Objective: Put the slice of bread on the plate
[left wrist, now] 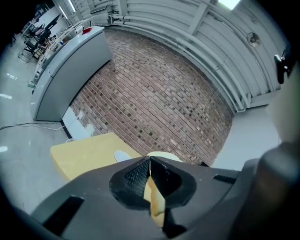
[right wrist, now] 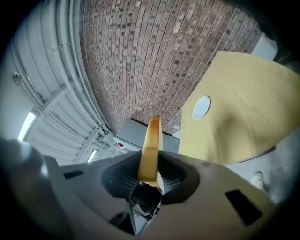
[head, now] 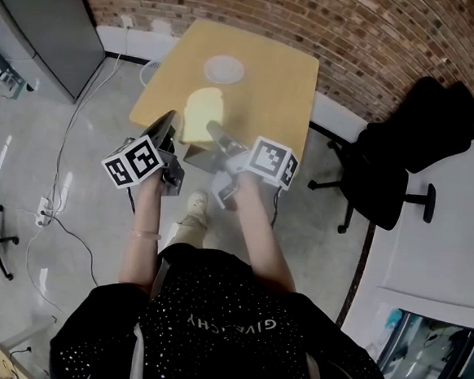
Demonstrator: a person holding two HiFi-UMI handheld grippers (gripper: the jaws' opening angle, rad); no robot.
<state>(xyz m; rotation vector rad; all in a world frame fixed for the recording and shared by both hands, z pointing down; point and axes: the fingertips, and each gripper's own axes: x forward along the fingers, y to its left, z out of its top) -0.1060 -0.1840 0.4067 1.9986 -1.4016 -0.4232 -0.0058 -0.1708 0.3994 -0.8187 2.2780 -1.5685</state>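
Observation:
A pale slice of bread (head: 202, 112) hangs between my two grippers, over the near edge of the yellow table (head: 270, 81). My left gripper (head: 174, 122) pinches its left side. In the left gripper view the bread (left wrist: 157, 201) shows as a wedge between the shut jaws of my left gripper (left wrist: 150, 164). My right gripper (head: 213, 130), rolled onto its side, grips the other side. There the bread (right wrist: 152, 140) stands edge-on out of my right gripper (right wrist: 150, 176). A small white plate (head: 224, 69) (left wrist: 122, 155) (right wrist: 201, 107) lies farther back on the table.
A brick wall runs behind the table. A black office chair (head: 395, 156) stands to the right and a grey cabinet (head: 46, 22) to the left. Cables (head: 70, 131) trail over the grey floor. The person's shoe (head: 195, 202) is just short of the table.

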